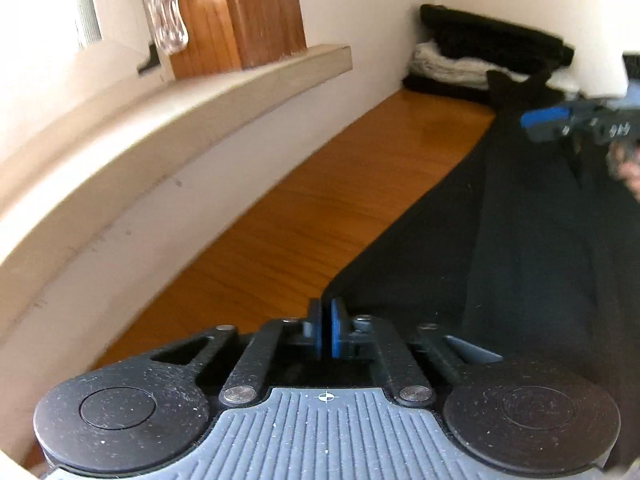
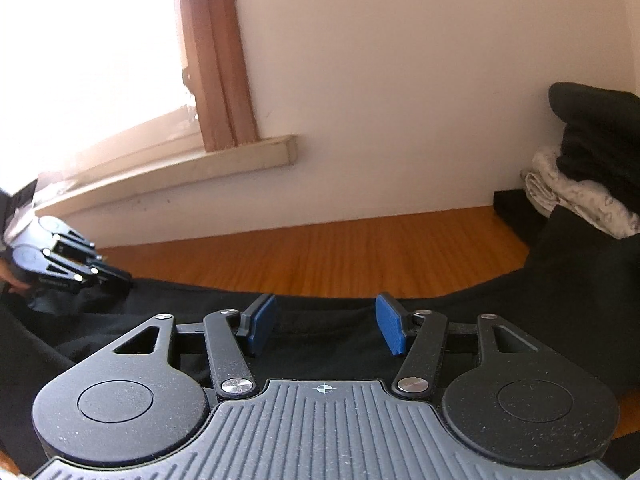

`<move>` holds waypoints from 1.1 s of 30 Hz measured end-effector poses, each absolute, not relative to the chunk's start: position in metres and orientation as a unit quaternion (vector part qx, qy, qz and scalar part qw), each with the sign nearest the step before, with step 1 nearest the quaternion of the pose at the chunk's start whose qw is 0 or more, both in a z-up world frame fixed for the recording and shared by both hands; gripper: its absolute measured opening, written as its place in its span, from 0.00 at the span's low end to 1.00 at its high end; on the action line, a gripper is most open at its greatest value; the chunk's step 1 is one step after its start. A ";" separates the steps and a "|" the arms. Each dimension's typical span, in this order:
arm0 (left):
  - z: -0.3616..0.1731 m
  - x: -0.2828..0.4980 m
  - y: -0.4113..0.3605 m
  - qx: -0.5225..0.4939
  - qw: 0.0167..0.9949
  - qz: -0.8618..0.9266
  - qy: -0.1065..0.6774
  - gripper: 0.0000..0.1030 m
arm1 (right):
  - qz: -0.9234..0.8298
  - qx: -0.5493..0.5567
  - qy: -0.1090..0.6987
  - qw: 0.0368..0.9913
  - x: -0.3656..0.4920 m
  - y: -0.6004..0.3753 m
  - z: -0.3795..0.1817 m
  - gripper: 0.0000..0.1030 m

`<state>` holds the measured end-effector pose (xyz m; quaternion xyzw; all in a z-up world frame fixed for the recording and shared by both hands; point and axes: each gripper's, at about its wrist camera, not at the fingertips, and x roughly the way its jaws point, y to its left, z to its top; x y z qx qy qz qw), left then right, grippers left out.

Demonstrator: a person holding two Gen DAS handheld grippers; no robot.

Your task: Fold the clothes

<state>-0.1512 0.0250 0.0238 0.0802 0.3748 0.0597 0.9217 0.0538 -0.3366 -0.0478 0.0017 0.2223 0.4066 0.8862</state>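
- The left gripper (image 1: 325,322) is clenched: its blue pads (image 1: 335,330) meet with only a thin slit between them, right at the near corner of the black garment (image 1: 500,248). The cloth's edge starts at the pad tips; whether a fold of it is pinched there cannot be told.
- In the right wrist view the same gripper (image 2: 116,278) lies low at the far left, its tips down on the garment's (image 2: 320,332) corner, with a hand (image 2: 12,276) behind it.
- The right gripper (image 2: 326,326) is released: its pads (image 2: 262,322) stand well apart, over the cloth near its far edge, nothing between them pressed.
- From the left view it (image 1: 536,120) hovers above the garment's far end, a hand (image 1: 626,168) behind it.
- The garment lies flat on the wooden table (image 1: 304,216), a long dark strip. Its long axis runs from the left gripper toward the pile, along the wall (image 1: 256,136).
- A bare band of wood lies between the cloth and the wall.
- At the far end, in the corner, sits a pile of folded clothes (image 1: 472,60), black and white; the garment's end reaches it.
- Above the wall runs a window sill (image 1: 208,96).
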 end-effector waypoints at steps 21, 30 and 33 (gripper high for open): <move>0.074 -0.200 0.026 0.058 0.950 0.128 0.280 0.48 | 0.402 0.014 0.229 0.887 0.058 -0.340 -0.047 0.54; 0.031 -0.146 0.013 0.050 0.930 0.093 0.351 0.47 | 0.388 0.021 0.219 0.895 0.056 -0.345 -0.046 0.54; 0.022 -0.148 0.013 0.044 0.933 0.089 0.346 0.46 | 0.381 0.026 0.221 0.897 0.058 -0.346 -0.046 0.54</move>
